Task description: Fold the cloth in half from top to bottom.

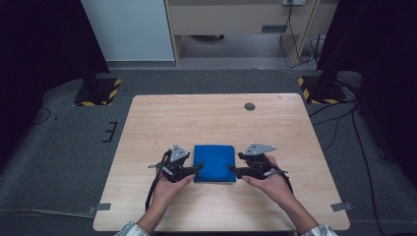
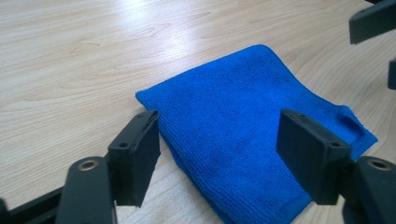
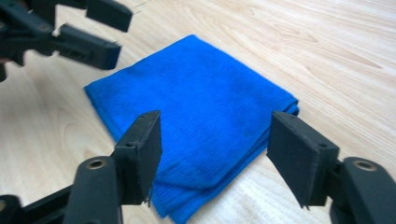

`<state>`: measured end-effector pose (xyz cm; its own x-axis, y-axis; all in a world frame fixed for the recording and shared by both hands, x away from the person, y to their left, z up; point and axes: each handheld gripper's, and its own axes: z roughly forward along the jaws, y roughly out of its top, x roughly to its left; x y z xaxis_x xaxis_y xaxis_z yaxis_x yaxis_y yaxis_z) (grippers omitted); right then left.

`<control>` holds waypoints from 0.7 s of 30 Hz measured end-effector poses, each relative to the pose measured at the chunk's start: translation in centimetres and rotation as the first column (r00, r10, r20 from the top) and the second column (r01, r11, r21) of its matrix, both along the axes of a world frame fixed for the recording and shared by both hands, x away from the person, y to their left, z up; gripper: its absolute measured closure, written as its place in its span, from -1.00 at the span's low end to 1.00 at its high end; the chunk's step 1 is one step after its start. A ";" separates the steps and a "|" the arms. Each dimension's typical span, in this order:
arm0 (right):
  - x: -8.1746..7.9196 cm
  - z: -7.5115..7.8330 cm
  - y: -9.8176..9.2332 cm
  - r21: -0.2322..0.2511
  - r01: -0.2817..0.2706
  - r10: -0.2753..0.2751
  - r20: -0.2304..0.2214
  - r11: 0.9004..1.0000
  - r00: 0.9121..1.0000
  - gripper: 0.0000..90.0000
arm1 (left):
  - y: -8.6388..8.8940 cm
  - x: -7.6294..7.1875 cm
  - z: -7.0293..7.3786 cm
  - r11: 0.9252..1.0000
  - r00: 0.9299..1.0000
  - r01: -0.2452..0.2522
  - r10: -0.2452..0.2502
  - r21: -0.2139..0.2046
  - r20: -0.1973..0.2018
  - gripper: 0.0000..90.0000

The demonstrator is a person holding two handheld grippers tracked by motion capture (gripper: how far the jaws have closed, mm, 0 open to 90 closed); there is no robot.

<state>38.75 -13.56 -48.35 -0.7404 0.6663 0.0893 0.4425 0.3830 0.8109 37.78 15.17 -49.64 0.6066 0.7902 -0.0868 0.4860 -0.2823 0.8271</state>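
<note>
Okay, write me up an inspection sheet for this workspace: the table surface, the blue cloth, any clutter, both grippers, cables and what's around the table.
Surface: light wooden table, bare apart from the cloth; a small round grey cap sits near the far edge.
Job's things: blue cloth, folded into a neat layered rectangle, lying flat near the person's side.
Clutter: nothing seen.
Grippers: left gripper at the cloth's left edge, jaws open, pads not pressing on it; right gripper at its right edge, jaws open, likewise holding nothing.
Cables: a black cable trails from the left gripper; floor cables run right of the table.
Surroundings: grey carpet, two striped stand bases, pale cabinets behind.
</note>
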 end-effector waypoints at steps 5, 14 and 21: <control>0.7 -0.4 0.0 -0.004 0.021 -0.022 -0.003 1.000 1.000 -0.38 | -0.2 0.1 -0.1 1.000 1.000 0.000 0.000 0.001 -0.006 -0.52; 1.7 -0.3 -0.2 0.007 0.070 -0.070 -0.002 0.998 0.998 -0.66 | 0.1 0.4 0.1 1.000 1.000 -0.004 0.004 0.012 -0.005 -0.75; 2.1 0.0 -0.7 0.002 0.067 -0.067 0.005 0.998 0.998 -0.71 | 0.7 0.7 0.3 1.000 1.000 -0.015 0.015 0.017 0.005 -0.81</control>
